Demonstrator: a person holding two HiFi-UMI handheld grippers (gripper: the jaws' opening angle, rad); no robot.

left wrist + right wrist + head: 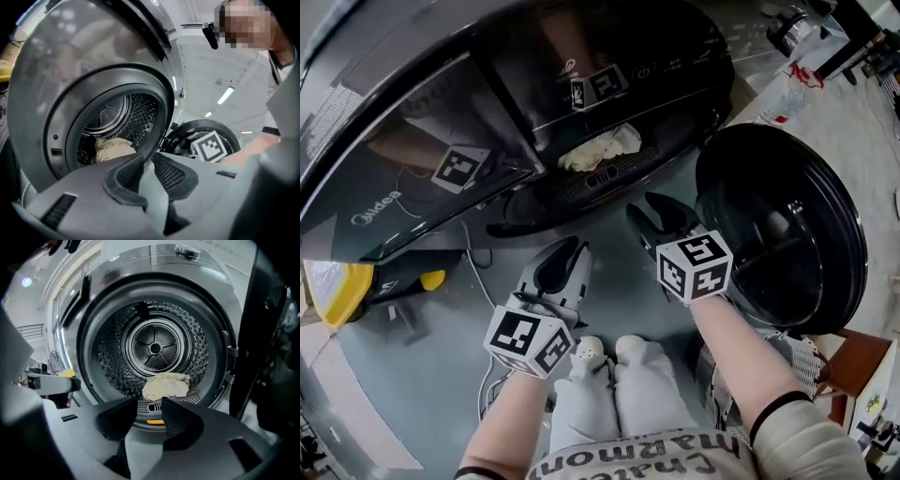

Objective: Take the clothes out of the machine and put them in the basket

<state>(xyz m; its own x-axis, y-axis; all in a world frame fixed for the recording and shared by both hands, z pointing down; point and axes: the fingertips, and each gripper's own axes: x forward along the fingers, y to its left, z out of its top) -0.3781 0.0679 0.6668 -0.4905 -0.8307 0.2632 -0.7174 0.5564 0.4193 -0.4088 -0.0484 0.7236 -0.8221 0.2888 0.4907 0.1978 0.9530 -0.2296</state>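
Note:
A crumpled cream cloth [600, 148] lies at the front of the drum of the open washing machine [581, 56]. It shows as the cream cloth [166, 385] low in the steel drum [112, 366] in the right gripper view, and as the cloth [112, 147] at the left in the left gripper view. My right gripper [649, 208] hangs in front of the opening; the right gripper [149, 401] is open and empty. My left gripper [572, 248] is lower and to the left; the left gripper [148, 157] shows a narrow gap with nothing in it.
The round black door [787, 234] is swung open at the right. A white mesh basket [806, 361] sits lower right, partly behind my right arm. A yellow object [333, 286] lies on the floor at the left. The person's knees [619, 384] are below the grippers.

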